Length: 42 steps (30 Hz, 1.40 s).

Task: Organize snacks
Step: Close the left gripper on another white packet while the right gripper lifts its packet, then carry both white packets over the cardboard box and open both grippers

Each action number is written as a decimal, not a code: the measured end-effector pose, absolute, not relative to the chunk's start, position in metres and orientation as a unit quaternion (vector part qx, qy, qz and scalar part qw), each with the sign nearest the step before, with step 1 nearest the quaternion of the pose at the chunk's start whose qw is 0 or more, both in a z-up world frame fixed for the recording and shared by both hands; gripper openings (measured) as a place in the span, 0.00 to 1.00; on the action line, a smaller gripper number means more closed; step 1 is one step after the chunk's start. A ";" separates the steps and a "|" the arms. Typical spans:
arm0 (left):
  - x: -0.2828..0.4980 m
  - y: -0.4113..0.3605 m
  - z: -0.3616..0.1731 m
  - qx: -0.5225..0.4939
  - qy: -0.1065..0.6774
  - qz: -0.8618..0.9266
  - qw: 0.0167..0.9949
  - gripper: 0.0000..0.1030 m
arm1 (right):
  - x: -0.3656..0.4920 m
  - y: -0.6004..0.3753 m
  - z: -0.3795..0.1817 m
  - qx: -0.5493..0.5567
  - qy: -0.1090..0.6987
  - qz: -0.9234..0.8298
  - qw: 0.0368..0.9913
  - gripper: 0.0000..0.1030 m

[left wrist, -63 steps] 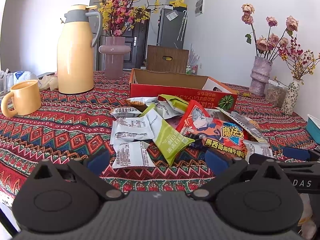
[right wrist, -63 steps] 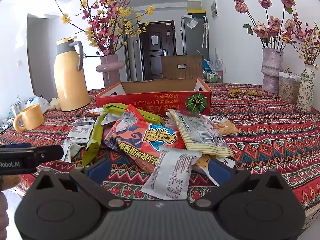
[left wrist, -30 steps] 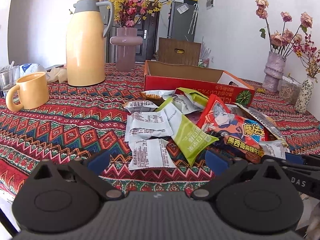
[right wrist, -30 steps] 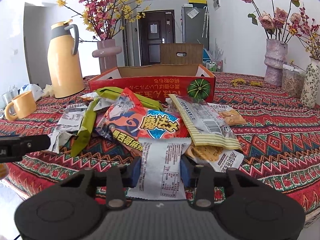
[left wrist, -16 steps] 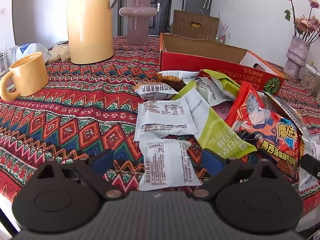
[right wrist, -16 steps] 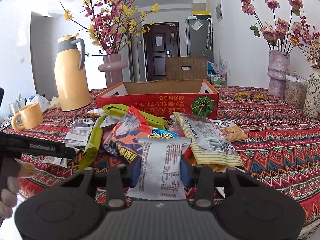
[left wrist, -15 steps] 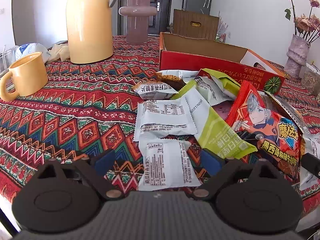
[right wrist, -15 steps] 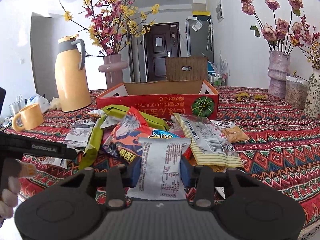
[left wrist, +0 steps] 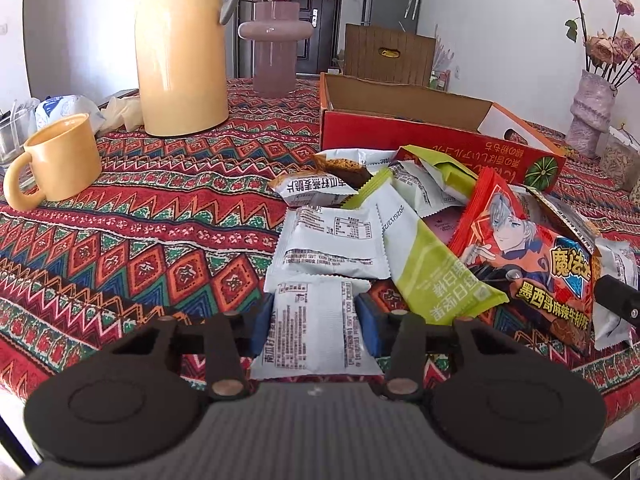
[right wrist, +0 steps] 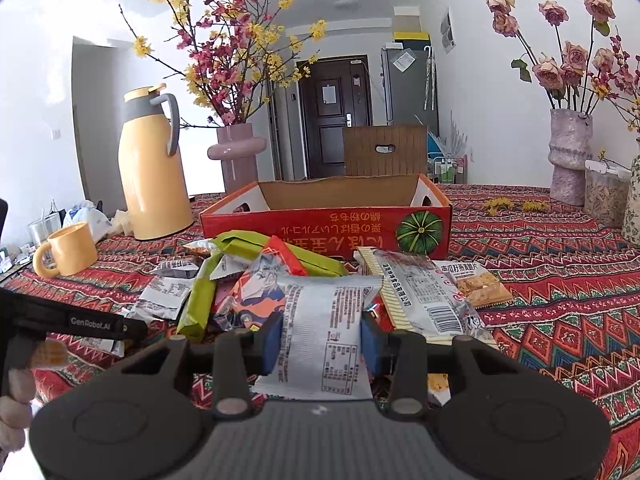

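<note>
A pile of snack packets lies on the patterned tablecloth in front of an open red cardboard box [left wrist: 400, 136] [right wrist: 320, 224]. In the left wrist view my left gripper [left wrist: 316, 330] is closing its jaws on a white snack packet [left wrist: 314, 308] at the pile's near edge. The blue pads touch both its sides, and the packet still rests on the cloth. A green packet [left wrist: 436, 280] and a red cartoon packet [left wrist: 520, 256] lie to its right. My right gripper [right wrist: 320, 340] is shut on another white packet [right wrist: 324, 312], held up in front of the pile.
A tall yellow jug [left wrist: 180, 48], a yellow mug [left wrist: 56, 160] and a pink vase [left wrist: 276, 48] stand to the left of the box. Flower vases [right wrist: 570, 160] and a jar [right wrist: 604, 192] stand at the right. A hand [right wrist: 16, 396] shows at the right wrist view's left edge.
My left gripper came closer to the pile and tipped down, and its jaws closed from wide open onto the near white packet. The right gripper kept its packet and tilted up a little.
</note>
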<state>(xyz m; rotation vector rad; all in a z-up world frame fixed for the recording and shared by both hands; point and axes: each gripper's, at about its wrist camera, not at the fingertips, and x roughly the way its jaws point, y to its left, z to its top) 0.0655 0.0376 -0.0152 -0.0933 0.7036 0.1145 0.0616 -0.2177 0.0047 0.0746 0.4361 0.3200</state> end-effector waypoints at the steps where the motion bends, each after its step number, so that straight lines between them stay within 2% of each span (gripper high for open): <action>1: 0.064 0.038 -0.012 -0.045 0.342 0.055 0.937 0.44 | 0.062 -0.218 0.006 0.038 0.213 0.159 0.963 0.38; 20: 0.100 0.025 0.045 -0.046 0.276 0.037 0.959 0.44 | 0.130 -0.239 0.051 0.024 0.167 0.138 0.976 0.38; 42: 0.209 0.021 0.076 -0.071 0.244 0.039 0.966 0.44 | 0.258 -0.239 0.076 0.008 0.196 0.133 0.972 0.38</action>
